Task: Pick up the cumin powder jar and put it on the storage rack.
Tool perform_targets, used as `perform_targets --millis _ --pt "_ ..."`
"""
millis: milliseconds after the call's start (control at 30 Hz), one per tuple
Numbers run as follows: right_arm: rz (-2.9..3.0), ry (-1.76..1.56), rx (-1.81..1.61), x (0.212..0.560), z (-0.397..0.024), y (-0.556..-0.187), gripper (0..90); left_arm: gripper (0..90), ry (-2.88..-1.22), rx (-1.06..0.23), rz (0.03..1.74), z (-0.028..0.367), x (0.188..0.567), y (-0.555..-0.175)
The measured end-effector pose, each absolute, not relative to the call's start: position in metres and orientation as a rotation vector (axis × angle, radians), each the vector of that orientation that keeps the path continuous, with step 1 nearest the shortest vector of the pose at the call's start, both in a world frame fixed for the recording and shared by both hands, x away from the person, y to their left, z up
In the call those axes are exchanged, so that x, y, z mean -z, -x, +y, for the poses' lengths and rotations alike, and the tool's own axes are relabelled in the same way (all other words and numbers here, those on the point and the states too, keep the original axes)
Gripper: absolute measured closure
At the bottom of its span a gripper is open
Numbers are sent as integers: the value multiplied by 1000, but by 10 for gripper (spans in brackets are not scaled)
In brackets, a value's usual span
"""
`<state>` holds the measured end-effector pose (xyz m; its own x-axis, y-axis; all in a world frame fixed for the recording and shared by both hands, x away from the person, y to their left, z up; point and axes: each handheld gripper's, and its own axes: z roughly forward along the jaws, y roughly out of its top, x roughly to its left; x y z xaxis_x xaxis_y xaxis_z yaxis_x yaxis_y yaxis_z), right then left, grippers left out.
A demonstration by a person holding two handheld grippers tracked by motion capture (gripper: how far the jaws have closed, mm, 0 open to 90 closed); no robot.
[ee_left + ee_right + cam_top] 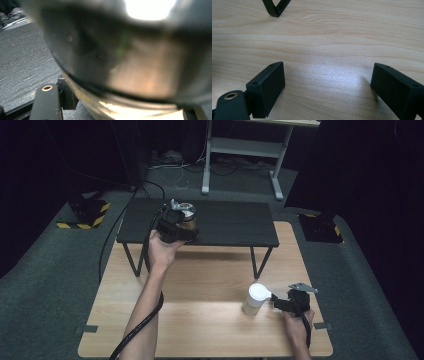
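- Wooden table (pixel 200 320) lies nearest the high view's camera and is the largest item; its light grain also runs beneath the jaws in the right gripper view.
- Black shelf (pixel 225 222) stands on thin black legs across the far half of the table. One leg foot (pixel 274 11) appears at the top of the right gripper view.
- Left forearm (pixel 147 305) enters from the bottom edge of the high view and extends up to the shelf, with a black cable trailing alongside it.
- Left gripper (pixel 181 227) is positioned at the front edge of the shelf. Its jaws are closed on the jar (pixel 187 215), a round glass vessel with a metallic top that stands on the shelf near its left end. In the left gripper view the jar (pixel 130 57) sits blurred and very close between the jaws.
- Right gripper (pixel 276 301) rests low over the table at the near right. Its jaws stand wide apart with only bare wood between them.
- White bottle (pixel 255 298) stands upright on the table, just beside the right gripper's tips; contact between them cannot be determined.
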<state>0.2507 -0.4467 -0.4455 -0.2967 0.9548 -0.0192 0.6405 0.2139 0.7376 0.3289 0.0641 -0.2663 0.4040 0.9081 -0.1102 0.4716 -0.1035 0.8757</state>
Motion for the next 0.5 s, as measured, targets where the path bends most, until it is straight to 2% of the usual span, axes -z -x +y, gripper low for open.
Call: perform_targets --millis 500 --pt "2019 -1470 -873 446 -447 -251 119 314 -1764 -592 1201 66 263 -330"
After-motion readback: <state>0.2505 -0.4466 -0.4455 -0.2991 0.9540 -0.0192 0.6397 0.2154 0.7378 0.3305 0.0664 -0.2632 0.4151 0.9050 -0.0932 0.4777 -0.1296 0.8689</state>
